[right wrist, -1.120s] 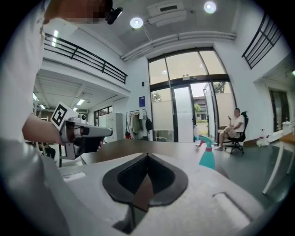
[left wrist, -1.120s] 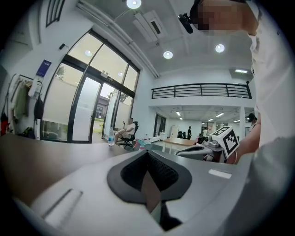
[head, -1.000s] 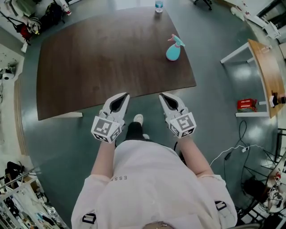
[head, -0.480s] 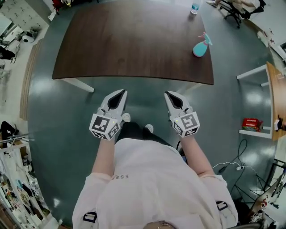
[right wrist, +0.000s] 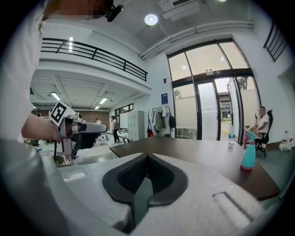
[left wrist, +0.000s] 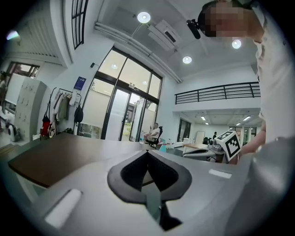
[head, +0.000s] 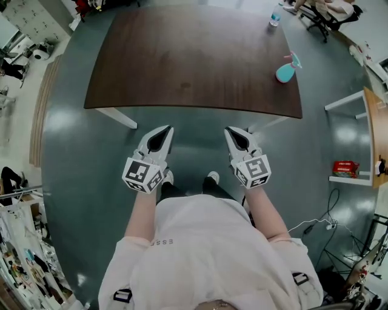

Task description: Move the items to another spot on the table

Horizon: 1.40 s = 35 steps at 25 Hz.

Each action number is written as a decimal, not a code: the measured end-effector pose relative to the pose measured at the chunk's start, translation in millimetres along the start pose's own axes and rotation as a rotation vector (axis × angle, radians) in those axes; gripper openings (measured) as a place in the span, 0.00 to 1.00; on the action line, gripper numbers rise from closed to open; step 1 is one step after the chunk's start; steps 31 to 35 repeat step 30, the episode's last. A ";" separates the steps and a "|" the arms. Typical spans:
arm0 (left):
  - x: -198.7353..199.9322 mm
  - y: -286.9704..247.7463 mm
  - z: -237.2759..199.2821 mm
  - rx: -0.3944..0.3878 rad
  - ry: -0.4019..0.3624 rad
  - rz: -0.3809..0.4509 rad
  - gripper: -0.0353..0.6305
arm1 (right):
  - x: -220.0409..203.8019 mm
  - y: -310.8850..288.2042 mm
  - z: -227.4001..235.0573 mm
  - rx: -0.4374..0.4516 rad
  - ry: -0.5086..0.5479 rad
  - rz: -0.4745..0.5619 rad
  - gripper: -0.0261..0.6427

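Honestly, left gripper and right gripper hang empty, fingers pressed together, short of the dark wooden worktop; arriving shut, I might topple its teal plastic spray bottle.

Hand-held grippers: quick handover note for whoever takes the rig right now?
Grippers: left hand-held gripper shut, empty, over the floor short of the table. The right hand-held gripper is alongside it, also shut and empty.
Items: teal spray bottle upright near the table's right edge; water bottle at the far right corner.
Done: nothing picked up.
Left: step up to the table, grasp each item, set it down elsewhere on the table.
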<state>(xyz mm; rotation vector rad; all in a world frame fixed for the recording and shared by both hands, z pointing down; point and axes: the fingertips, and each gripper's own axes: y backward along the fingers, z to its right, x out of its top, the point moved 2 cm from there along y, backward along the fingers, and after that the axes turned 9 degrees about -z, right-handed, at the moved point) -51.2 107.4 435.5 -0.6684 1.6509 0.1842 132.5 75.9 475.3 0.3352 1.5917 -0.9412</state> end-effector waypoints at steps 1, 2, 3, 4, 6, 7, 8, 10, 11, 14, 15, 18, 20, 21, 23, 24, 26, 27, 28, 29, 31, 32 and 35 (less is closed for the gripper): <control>1.1 4.6 -6.4 -0.007 -0.004 -0.001 0.08 | 3.2 -5.4 -6.1 -0.007 -0.007 0.005 0.03; 1.8 8.3 -12.2 -0.015 -0.009 -0.003 0.08 | 6.0 -10.6 -12.1 -0.013 -0.013 0.010 0.03; 1.8 11.5 -17.6 -0.023 -0.012 -0.007 0.08 | 8.1 -15.4 -18.6 -0.018 -0.014 0.013 0.03; 1.4 14.8 -23.1 -0.032 -0.014 -0.011 0.08 | 9.6 -20.0 -25.9 -0.022 -0.012 0.014 0.03; 1.3 22.2 -34.9 -0.044 -0.017 -0.015 0.08 | 12.3 -29.3 -41.4 -0.027 -0.006 0.012 0.03; 2.2 25.5 -40.1 -0.048 -0.020 -0.014 0.08 | 13.7 -33.5 -47.6 -0.028 -0.004 0.012 0.03; 3.4 27.5 -43.7 -0.052 -0.023 -0.012 0.08 | 15.0 -36.7 -51.7 -0.029 -0.002 0.012 0.03; 5.4 27.9 -47.0 -0.059 -0.030 -0.007 0.08 | 16.2 -40.3 -53.6 -0.033 -0.001 0.014 0.03; 5.6 27.4 -48.0 -0.062 -0.032 -0.005 0.08 | 16.5 -41.4 -53.3 -0.037 -0.002 0.015 0.03; 3.6 28.1 -53.7 -0.069 -0.032 -0.009 0.08 | 17.7 -45.8 -54.4 -0.047 -0.003 0.016 0.03; 3.0 29.3 -56.4 -0.069 -0.031 -0.010 0.08 | 18.2 -47.4 -55.8 -0.049 -0.002 0.016 0.03; 4.2 30.3 -60.9 -0.072 -0.035 -0.004 0.08 | 19.3 -49.8 -56.3 -0.054 -0.002 0.012 0.03; 4.1 27.2 -59.7 -0.078 -0.047 -0.007 0.08 | 18.5 -49.7 -52.2 -0.062 -0.004 0.008 0.03; 3.2 26.1 -58.9 -0.079 -0.050 -0.010 0.08 | 17.9 -49.6 -50.6 -0.066 -0.006 0.007 0.03; 0.9 25.8 -58.5 -0.081 -0.045 -0.012 0.08 | 17.0 -50.2 -49.8 -0.069 -0.009 0.006 0.03; 0.1 25.9 -58.8 -0.083 -0.040 -0.011 0.08 | 16.8 -50.9 -50.2 -0.069 -0.008 0.005 0.03; -1.0 26.0 -59.0 -0.082 -0.033 -0.010 0.08 | 16.0 -51.0 -50.9 -0.066 -0.005 0.003 0.03; -1.5 25.9 -58.6 -0.080 -0.031 -0.010 0.08 | 14.9 -50.2 -51.0 -0.064 -0.005 0.001 0.03; -1.8 26.0 -58.1 -0.078 -0.030 -0.011 0.08 | 13.6 -49.1 -50.9 -0.063 -0.006 -0.001 0.03; -2.0 26.2 -57.8 -0.075 -0.028 -0.010 0.08 | 12.2 -47.9 -50.7 -0.062 -0.007 -0.004 0.03; -2.2 26.4 -57.5 -0.072 -0.026 -0.010 0.08 | 10.8 -46.7 -50.5 -0.061 -0.008 -0.006 0.03; -2.2 26.4 -57.5 -0.072 -0.026 -0.010 0.08 | 10.8 -46.7 -50.5 -0.061 -0.008 -0.006 0.03; -2.2 26.4 -57.5 -0.072 -0.026 -0.010 0.08 | 10.8 -46.7 -50.5 -0.061 -0.008 -0.006 0.03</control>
